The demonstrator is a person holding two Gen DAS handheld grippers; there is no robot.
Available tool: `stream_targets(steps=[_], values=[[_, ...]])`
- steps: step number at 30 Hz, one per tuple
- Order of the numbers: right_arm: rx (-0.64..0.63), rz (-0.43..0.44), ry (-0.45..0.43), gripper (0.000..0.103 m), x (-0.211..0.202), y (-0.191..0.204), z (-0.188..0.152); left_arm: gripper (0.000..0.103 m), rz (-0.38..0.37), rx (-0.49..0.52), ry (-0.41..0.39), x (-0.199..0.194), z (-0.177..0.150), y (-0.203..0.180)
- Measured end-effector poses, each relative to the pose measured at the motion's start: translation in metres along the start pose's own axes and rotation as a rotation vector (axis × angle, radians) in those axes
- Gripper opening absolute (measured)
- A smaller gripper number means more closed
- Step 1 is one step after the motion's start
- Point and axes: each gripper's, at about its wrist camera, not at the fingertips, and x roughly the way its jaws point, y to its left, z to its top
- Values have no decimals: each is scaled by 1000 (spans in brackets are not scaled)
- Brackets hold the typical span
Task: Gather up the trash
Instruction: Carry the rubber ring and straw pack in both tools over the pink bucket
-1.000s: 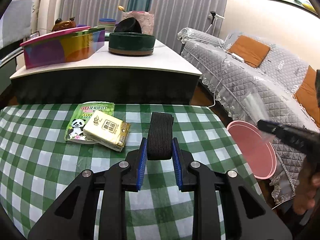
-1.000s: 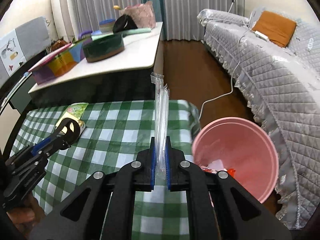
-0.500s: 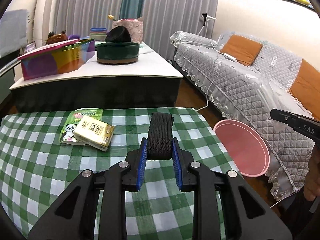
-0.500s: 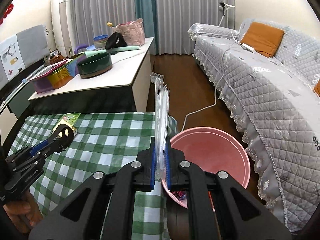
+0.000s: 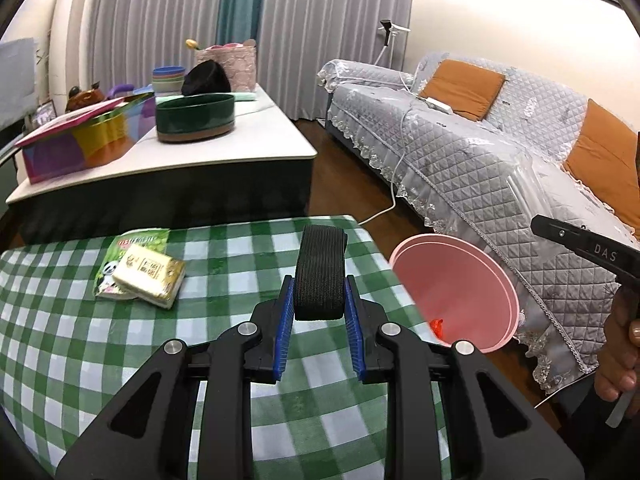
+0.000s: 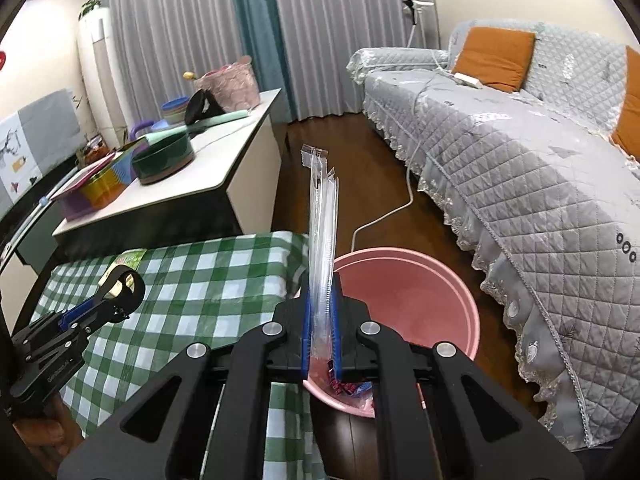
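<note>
Trash is in both grippers: the right gripper [image 6: 321,332] pinches a clear plastic wrapper [image 6: 322,240] that stands upright between its blue pads, and the left gripper [image 5: 319,308] is pressed onto a black elastic band [image 5: 320,272], a loop sticking forward from its jaws. Below the right gripper's tips sits the pink bin [image 6: 404,300], on the floor just beside the edge of the checked table [image 6: 192,292], with some red and blue scraps already at its bottom. The step in hand looks like dropping the wrapper, and the gripper seems to hang over the near rim, not the middle. I would carry it a little further forward, so the whole length of the wrapper is above the opening, then tilt the tips down before spreading the jaws; a thin film like this may cling to a pad or drift sideways, so a low release and a small shake should help. The left gripper hovers over the table, with the bin to its right, so the band can follow once the right gripper is out of the way. Further back on the cloth lie a tissue pack [image 5: 150,274] on top of a green panda packet [image 5: 120,260], touching each other, possibly the next things to sort. Behind stand a white low table [image 5: 224,148] with boxes and bowls, and the grey sofa [image 5: 500,168].
</note>
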Motion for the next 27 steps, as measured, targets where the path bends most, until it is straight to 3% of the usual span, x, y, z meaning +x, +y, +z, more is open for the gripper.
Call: stream_targets(steps=[27], values=[[94, -107, -31, 8, 11, -36, 25, 24, -15, 44, 12, 35, 25, -57]])
